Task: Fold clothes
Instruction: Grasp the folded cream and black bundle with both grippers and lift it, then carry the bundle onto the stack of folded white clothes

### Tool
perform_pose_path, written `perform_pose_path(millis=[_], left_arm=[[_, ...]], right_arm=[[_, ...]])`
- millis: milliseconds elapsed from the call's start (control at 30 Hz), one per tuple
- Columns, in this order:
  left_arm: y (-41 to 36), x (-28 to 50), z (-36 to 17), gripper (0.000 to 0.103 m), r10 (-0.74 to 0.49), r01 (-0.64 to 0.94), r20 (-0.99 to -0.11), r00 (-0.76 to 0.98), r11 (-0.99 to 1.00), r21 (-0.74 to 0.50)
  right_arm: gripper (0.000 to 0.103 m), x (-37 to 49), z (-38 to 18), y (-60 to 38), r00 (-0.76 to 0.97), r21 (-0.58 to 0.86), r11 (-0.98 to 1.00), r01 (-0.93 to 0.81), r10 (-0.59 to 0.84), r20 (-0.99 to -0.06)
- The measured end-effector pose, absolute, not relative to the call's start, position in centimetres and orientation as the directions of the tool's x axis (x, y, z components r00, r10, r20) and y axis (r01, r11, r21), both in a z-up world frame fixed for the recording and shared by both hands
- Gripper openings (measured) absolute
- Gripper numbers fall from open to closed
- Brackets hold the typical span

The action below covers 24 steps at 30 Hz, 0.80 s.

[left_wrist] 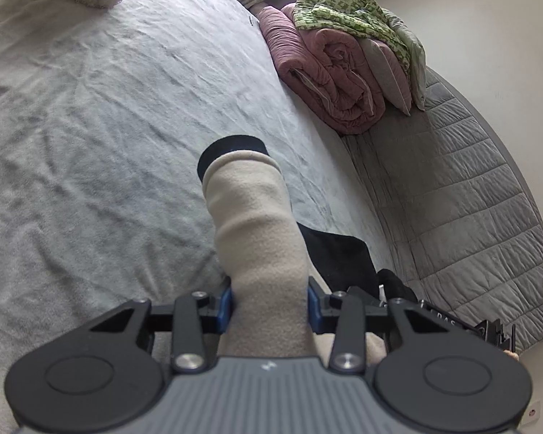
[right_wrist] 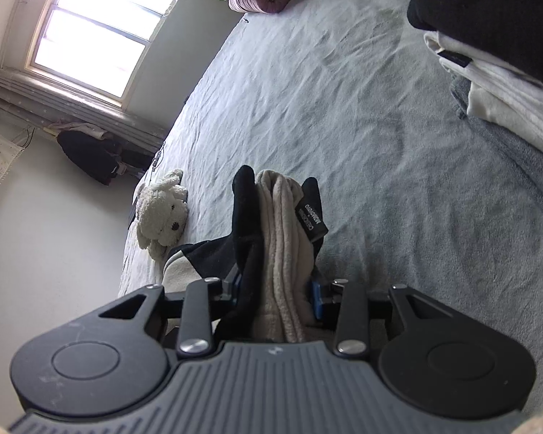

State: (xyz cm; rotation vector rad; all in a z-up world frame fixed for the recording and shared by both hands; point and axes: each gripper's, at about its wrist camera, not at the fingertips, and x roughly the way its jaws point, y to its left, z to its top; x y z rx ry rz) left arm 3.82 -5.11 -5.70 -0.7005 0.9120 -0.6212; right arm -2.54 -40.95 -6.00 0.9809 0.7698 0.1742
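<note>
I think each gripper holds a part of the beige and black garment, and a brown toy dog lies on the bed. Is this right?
Only the colour is wrong. The toy dog on the bed is white, as the right wrist view shows. Each gripper, left and right, does hold the beige and black garment.

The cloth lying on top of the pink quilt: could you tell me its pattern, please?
The cloth is green and cream in a small repeating print, clearest in the left wrist view.

Bedroom: bed (left_wrist: 108, 108), plush dog (right_wrist: 161, 209)
</note>
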Motion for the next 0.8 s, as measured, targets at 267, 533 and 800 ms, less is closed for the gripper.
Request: perform_pose_path(millis=[267, 533, 800], left_arm=[[-8.0, 3.7, -1.6, 0.040, -0.762, 0.240, -0.451, 0.465, 0.599, -0.764], [-15.1, 3.0, 1.9, 0.040, -0.825, 0.340, -0.375, 0.422, 0.528, -0.778], [-23.9, 2.3, 2.9, 0.040, -0.875, 0.387, -0.339, 0.347, 0.462, -0.798]], right_arm=[[0.038, -4.5, -1.2, -43.7, 0.792, 0.821, 0.550, 0.153, 0.429, -0.434], [0.038, -5.6, 3.4, -49.0, 0.842, 0.818, 0.553, 0.158, 0.358, -0.404], [0.038, -7.3, 5.4, -55.9, 0.871, 0.780, 0.594, 0.197, 0.260, -0.417]])
